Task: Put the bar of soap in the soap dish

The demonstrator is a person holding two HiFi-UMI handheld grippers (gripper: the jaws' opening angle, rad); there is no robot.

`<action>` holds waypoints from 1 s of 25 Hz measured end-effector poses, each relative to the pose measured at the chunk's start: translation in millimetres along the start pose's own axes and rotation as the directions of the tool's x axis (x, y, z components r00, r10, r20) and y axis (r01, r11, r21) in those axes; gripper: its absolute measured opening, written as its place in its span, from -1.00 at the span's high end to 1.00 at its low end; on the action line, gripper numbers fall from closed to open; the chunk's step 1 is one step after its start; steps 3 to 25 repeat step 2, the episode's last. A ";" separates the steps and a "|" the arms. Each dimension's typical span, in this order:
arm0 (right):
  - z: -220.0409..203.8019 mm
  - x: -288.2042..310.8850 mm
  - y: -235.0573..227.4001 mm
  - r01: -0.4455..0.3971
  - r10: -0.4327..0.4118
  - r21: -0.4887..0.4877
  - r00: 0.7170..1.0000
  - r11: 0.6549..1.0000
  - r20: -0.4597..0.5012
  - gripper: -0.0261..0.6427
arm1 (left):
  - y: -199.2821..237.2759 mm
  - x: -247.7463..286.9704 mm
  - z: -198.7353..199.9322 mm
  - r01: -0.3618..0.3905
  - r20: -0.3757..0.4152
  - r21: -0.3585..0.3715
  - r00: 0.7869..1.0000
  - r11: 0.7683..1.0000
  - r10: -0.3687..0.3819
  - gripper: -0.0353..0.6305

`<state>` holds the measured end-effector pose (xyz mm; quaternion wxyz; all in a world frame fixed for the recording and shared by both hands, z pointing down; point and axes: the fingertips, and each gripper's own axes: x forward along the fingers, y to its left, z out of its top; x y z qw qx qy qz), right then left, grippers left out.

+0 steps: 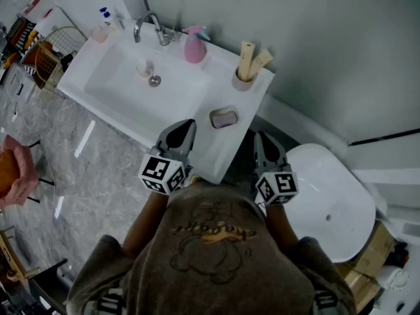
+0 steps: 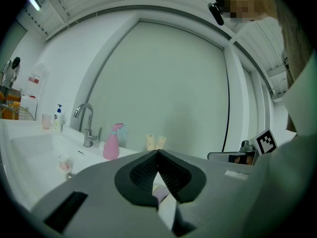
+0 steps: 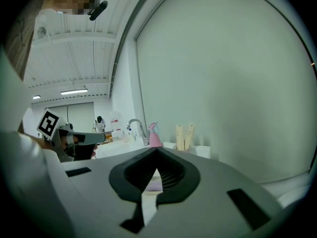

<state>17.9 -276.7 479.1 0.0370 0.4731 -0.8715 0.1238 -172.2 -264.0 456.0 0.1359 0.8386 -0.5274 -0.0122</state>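
A lilac bar of soap (image 1: 225, 117) lies in a grey soap dish (image 1: 214, 118) on the white counter (image 1: 252, 104) to the right of the basin. My left gripper (image 1: 189, 123) is shut and empty, its tip just left of the dish and a little nearer me. My right gripper (image 1: 260, 136) is also shut and empty, off the counter's right edge. In the left gripper view the soap (image 2: 161, 193) shows below the closed left gripper (image 2: 158, 153). In the right gripper view the soap (image 3: 154, 184) shows past the closed right gripper (image 3: 157, 149).
The sink basin (image 1: 125, 87) holds a small cup (image 1: 146, 69). A faucet (image 1: 149, 26), a pink spray bottle (image 1: 194, 46) and a cup of tubes (image 1: 246, 71) stand along the wall. A toilet (image 1: 328, 202) sits to the right, a wire basket (image 1: 56, 51) far left.
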 end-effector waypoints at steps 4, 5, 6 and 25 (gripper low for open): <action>0.1 -0.5 0.5 -0.001 0.001 0.005 1.000 1.000 0.005 0.92 | 0.5 -1.2 -0.6 -0.003 0.001 -0.004 1.000 1.000 0.003 0.88; 0.1 -0.5 0.5 -0.001 0.001 0.005 1.000 1.000 0.005 0.92 | 0.5 -1.2 -0.6 -0.003 0.001 -0.004 1.000 1.000 0.003 0.88; 0.1 -0.5 0.5 -0.001 0.001 0.005 1.000 1.000 0.005 0.92 | 0.5 -1.2 -0.6 -0.003 0.001 -0.004 1.000 1.000 0.003 0.88; 0.1 -0.5 0.5 -0.001 0.001 0.005 1.000 1.000 0.005 0.92 | 0.5 -1.2 -0.6 -0.003 0.001 -0.004 1.000 1.000 0.003 0.88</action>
